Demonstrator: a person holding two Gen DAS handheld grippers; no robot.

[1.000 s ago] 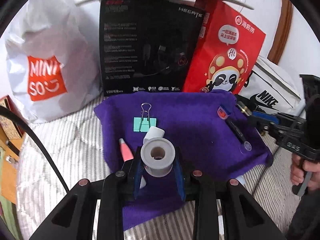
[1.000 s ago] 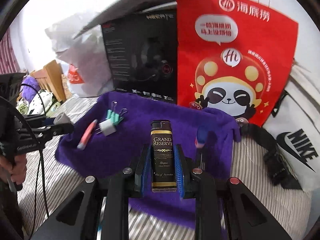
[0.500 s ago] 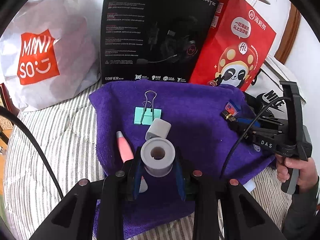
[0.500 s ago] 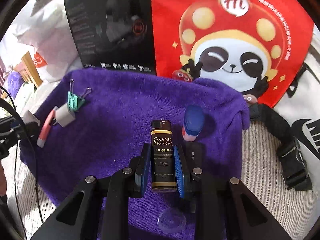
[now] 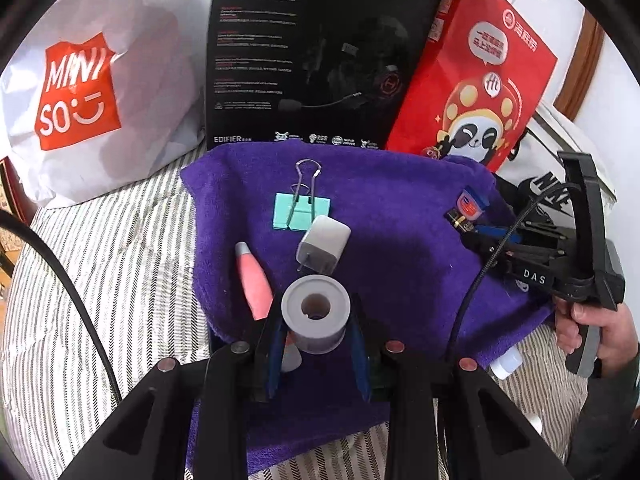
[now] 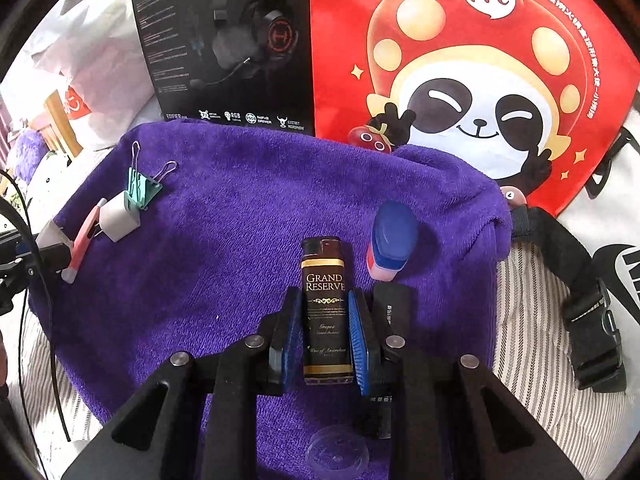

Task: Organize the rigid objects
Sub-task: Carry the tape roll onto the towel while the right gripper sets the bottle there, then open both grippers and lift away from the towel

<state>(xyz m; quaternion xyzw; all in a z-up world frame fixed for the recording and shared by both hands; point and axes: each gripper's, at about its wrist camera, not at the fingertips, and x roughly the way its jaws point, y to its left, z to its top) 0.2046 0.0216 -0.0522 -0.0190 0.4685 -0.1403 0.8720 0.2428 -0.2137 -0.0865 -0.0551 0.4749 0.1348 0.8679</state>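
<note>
The left gripper (image 5: 316,344) is pinching a gray roll of tape (image 5: 315,313) from both sides, just above the near part of the purple towel (image 5: 400,216) on the striped bed (image 5: 112,264). The roll looks light and hard, and its round sides could slip, so holding it across the flat middle seems best. The right gripper (image 6: 324,340) is pinching a dark lighter (image 6: 325,308) by its two long sides, low over the towel. The lighter looks small, stiff and smooth, so a hold near its middle should keep it from tipping. On the towel lie a green binder clip (image 5: 302,210), a white plug (image 5: 323,249) just in front of it, and a pink pen (image 5: 253,280) beside the plug. Next to the lighter stands a little thing with a blue cap (image 6: 393,236), and I cannot tell what it is. A clear round lid (image 6: 337,450) lies flat on the towel near the right gripper. The clip is springy metal and should be easy to pick up by its wire handles. The pen is thin and may roll away.
</note>
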